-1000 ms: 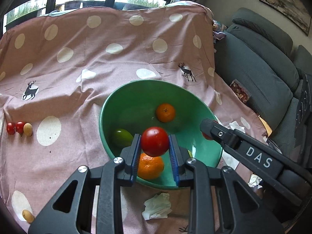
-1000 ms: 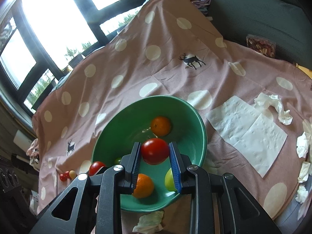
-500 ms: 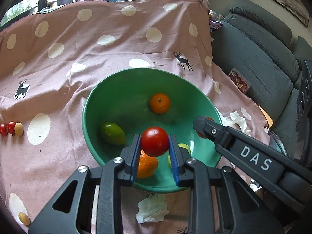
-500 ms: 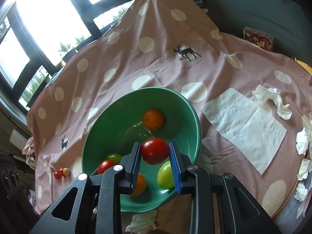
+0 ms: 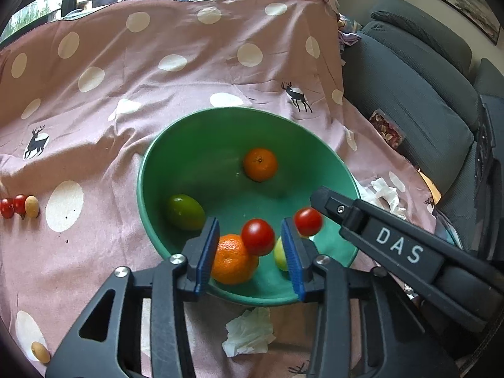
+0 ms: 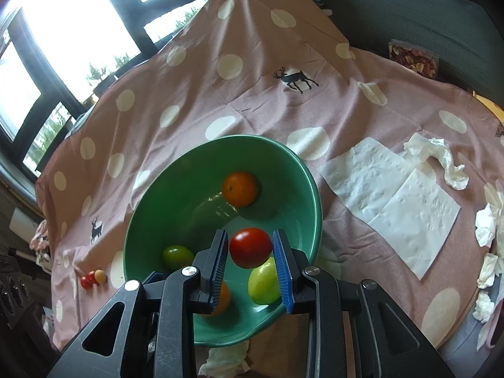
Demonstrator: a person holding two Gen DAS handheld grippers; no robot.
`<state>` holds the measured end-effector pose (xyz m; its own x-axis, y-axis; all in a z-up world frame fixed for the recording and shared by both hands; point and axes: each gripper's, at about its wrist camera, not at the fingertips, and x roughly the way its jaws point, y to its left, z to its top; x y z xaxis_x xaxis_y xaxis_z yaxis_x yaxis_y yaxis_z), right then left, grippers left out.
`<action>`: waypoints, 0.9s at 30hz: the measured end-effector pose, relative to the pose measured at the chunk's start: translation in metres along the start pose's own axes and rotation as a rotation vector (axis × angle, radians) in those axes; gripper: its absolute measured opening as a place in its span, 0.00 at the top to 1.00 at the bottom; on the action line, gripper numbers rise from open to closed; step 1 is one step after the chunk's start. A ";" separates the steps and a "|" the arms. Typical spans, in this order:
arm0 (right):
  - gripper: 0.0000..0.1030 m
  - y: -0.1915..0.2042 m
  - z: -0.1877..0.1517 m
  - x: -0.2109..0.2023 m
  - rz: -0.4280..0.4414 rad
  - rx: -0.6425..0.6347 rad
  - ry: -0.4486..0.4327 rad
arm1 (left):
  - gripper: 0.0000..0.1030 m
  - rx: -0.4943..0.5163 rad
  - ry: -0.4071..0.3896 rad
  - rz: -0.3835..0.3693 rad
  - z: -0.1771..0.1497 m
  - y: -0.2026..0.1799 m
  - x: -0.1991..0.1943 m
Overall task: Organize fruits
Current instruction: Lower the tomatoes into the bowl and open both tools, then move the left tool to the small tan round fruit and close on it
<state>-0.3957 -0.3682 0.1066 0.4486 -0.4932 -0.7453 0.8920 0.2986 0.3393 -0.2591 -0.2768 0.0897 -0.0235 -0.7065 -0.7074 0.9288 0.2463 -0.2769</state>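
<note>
The left hand-held gripper [image 5: 250, 242] pointed steeply down over the near rim of the green bowl [image 5: 151, 163], its jaws opening; a red tomato [image 5: 257, 237] sat in the gap between the blue pads [image 5: 208, 249], touching neither, over a large orange [image 5: 233, 260] at the lower centre of the frame. The right hand-held gripper [image 6: 250, 252] was tilted down at a similar angle from the right side of the bowl, its jaws pinching a second red tomato [image 6: 250, 247] between its blue pads [image 6: 282, 261]; in the left wrist view the same tomato showed at its black finger, lower right of centre. Below that gripper in the right wrist view lay a yellow-green fruit [image 6: 264, 278], and a green fruit [image 5: 185, 211] rested by the bowl's left wall. A smaller orange [image 5: 260, 164] lay toward the bowl's far side. The bowl stood on a bench under a pink cloth [image 5: 176, 88] with white dots and deer. At the left edge of the frame two small red tomatoes [image 5: 12, 207] and a beige egg-shaped piece [image 5: 31, 206] lay in a row, touching. A crumpled tissue [image 5: 249, 330] lay just below the bowl, and a flat paper towel [image 6: 390, 201] lay to the right.
</note>
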 end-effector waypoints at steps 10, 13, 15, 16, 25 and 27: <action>0.66 0.013 0.000 -0.006 0.024 -0.036 -0.016 | 0.41 -0.078 -0.042 0.123 -0.007 0.045 -0.055; 0.65 0.021 -0.001 -0.008 0.064 -0.054 -0.012 | 0.40 -0.155 -0.024 0.159 -0.020 0.070 -0.081; 0.65 0.028 -0.002 -0.009 0.098 -0.072 -0.009 | 0.40 -0.189 -0.016 0.144 -0.033 0.087 -0.096; 0.65 0.032 -0.003 -0.010 0.116 -0.082 -0.007 | 0.40 -0.206 -0.008 0.166 -0.040 0.095 -0.102; 0.52 0.076 -0.019 -0.011 0.228 -0.188 0.039 | 0.41 -0.400 0.085 0.385 -0.091 0.172 -0.121; 0.52 0.086 -0.022 -0.010 0.247 -0.217 0.050 | 0.42 -0.399 0.113 0.375 -0.097 0.176 -0.118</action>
<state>-0.3246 -0.3192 0.1303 0.6416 -0.3455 -0.6848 0.7220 0.5735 0.3871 -0.1285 -0.0857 0.0612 0.2216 -0.4525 -0.8638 0.6697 0.7145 -0.2024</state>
